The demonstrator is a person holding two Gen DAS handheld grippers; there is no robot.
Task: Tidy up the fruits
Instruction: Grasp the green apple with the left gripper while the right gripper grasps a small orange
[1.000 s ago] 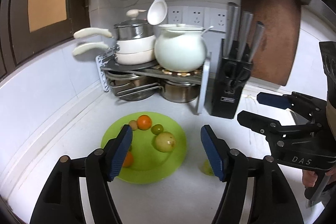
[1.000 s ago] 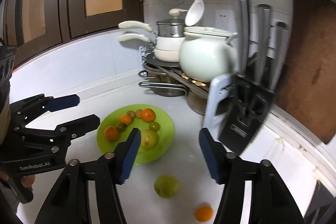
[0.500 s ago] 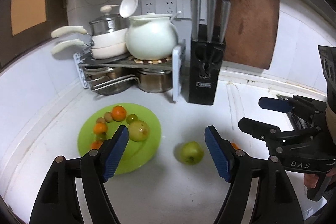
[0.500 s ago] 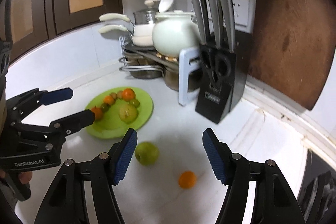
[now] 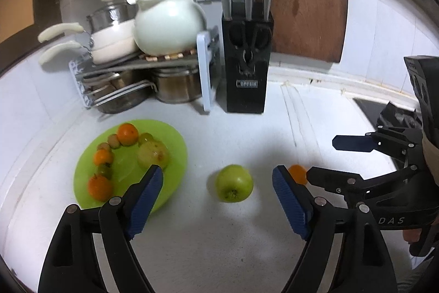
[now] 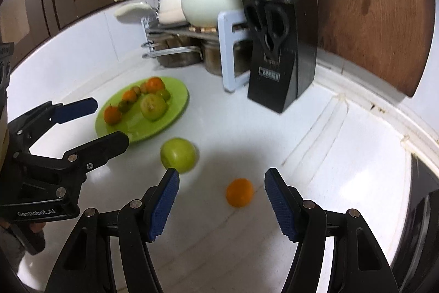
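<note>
1. On the white countertop: one green apple, lying loose just beside the plate and off it; stem end turned toward the left wrist camera.
2. Left gripper: jaws spread wide, blue pads facing each other, nothing between them in contact. The apple sits ahead of the gap, between the two fingertips as that camera sees it, touching neither.
3. Right gripper: jaws likewise spread wide and holding nothing. One small orange lies on the counter ahead of the gap, nearer the right finger, touching neither pad.
4. Same orange, left wrist view: partly hidden behind the left gripper's right finger and the right gripper's lower finger.
5. Green plate: set on the counter toward the pot rack. Holds one large yellowish-green fruit and an arc of small oranges and small green and brown fruits along its far rim.
6. Pot rack: behind the plate; white pot on top, steel pots beneath.
7. Knife block: black, upright, just beside the rack, knives and scissors seated in it.
8. Cutting board: brown, leaning on the wall behind the block.
</note>
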